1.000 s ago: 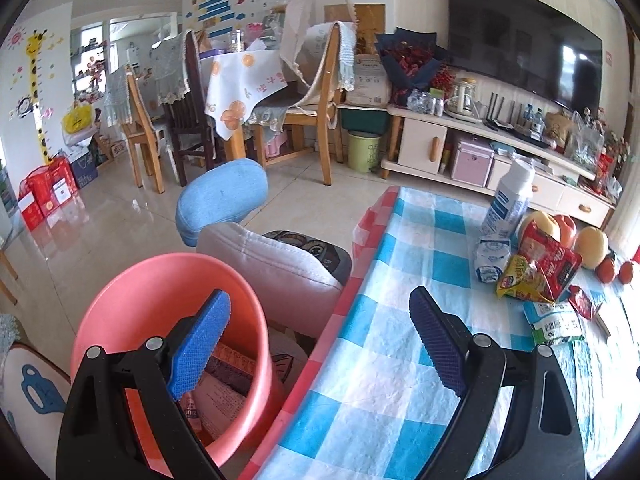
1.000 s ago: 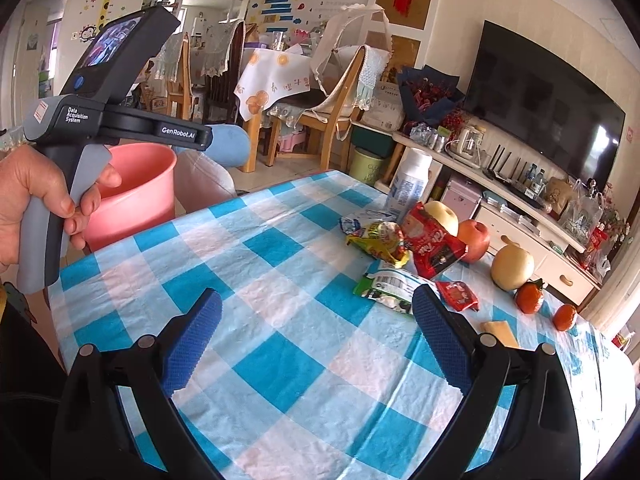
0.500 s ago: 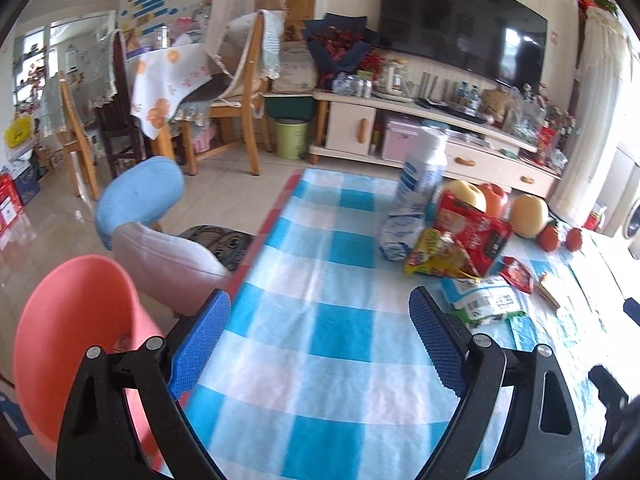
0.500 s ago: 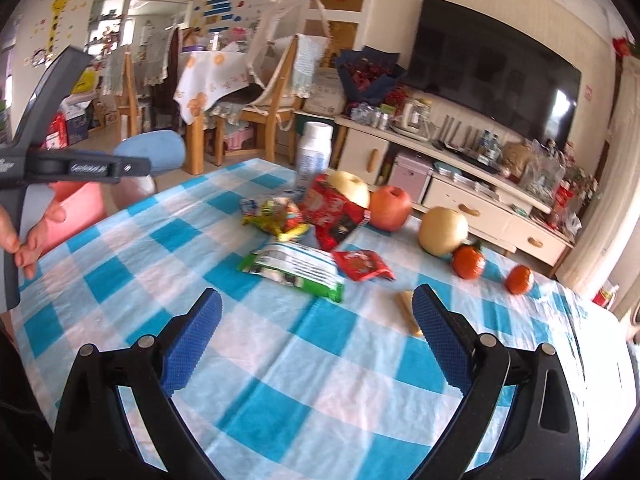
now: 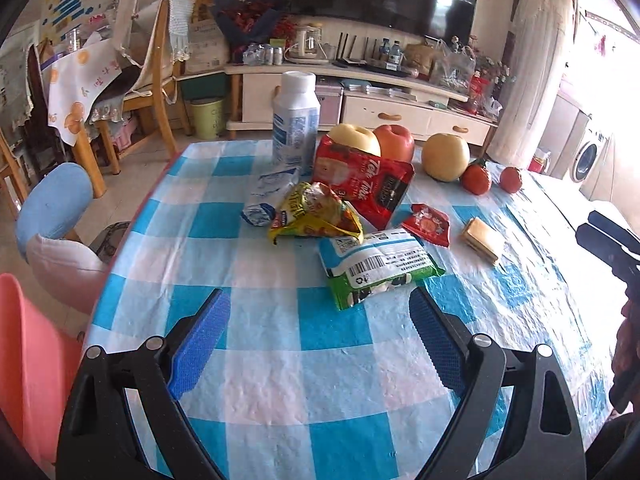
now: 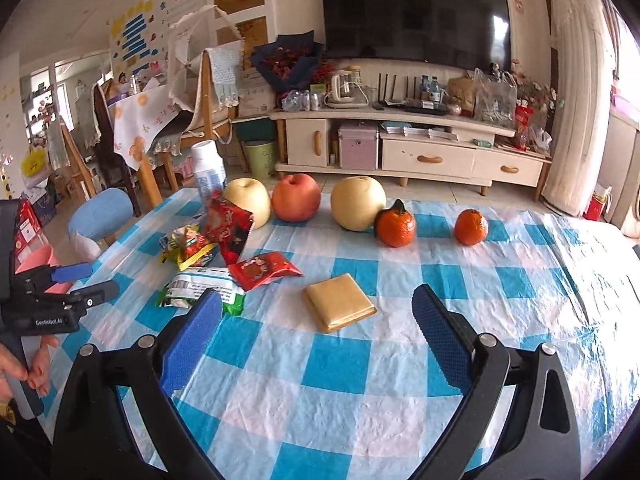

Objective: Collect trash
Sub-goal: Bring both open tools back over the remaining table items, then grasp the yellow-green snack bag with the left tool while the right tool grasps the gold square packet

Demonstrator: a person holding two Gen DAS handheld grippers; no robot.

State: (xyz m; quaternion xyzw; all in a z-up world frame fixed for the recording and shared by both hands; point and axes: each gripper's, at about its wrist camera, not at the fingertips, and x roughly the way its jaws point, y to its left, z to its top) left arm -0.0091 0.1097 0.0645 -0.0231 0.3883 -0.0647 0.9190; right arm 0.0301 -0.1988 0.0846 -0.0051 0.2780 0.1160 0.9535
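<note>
In the left wrist view the left gripper (image 5: 316, 334) fills the bottom of the frame, its jaws spread wide with nothing between them, only the blue-and-white checked tablecloth (image 5: 280, 392) beneath; just above it, at centre, lies a green-and-white packet (image 5: 380, 268), with a yellow snack bag (image 5: 316, 218), a large red bag (image 5: 366, 184) and a small red wrapper (image 5: 428, 224) around it; a white bottle (image 5: 295, 120) stands upright behind them at upper centre; a pink bin (image 5: 28, 364) shows at the lower left edge, off the table.

In the right wrist view the right gripper (image 6: 316, 334) sits at the bottom, jaws likewise wide apart and holding nothing; a flat tan packet (image 6: 338, 302) lies just above the gap between them; the wrappers cluster at centre left; apples, a pear (image 6: 358, 202) and two oranges line the far side; a hand (image 6: 24, 364) holds the other tool at the left edge.
</note>
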